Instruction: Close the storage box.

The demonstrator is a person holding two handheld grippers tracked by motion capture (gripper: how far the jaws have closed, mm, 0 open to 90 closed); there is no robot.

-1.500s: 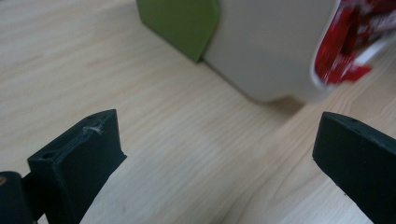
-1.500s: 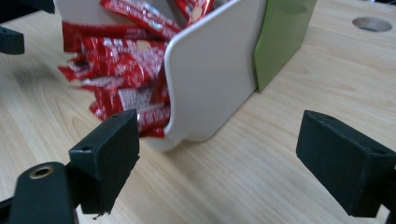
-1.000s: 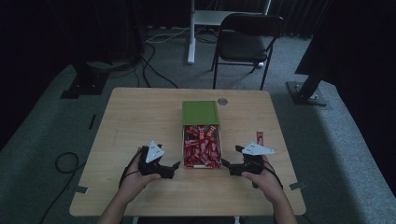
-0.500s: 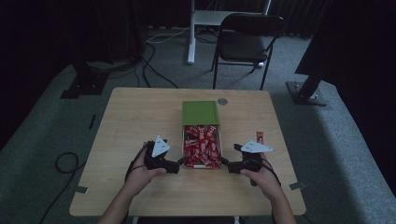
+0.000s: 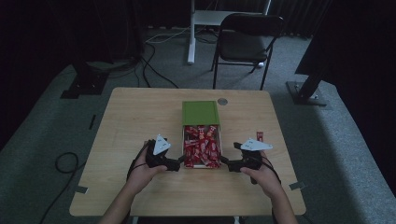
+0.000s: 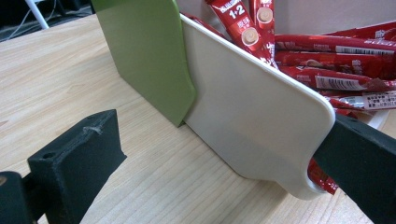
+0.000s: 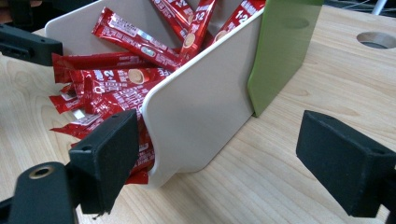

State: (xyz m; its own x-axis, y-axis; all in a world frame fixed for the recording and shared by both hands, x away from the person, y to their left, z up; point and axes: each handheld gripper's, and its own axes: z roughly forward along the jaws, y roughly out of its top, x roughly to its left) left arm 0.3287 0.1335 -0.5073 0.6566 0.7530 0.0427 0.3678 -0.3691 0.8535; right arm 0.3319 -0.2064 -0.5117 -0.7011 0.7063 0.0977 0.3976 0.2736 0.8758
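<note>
Both pairs of jaws stand wide open around the near corners of the white tray (image 5: 201,164), gripping nothing: our left gripper (image 5: 176,164) at its 9 o'clock wall, our right gripper (image 5: 225,163) at 3 o'clock. Red sachets (image 5: 201,144) fill the tray mid-table; its green cover (image 5: 200,112) sits at 12 o'clock.

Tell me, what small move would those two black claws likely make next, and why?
Probably close: the left gripper and right gripper, both open, each straddle a side wall of the white tray of red sachets, so pinching would secure it.
</note>
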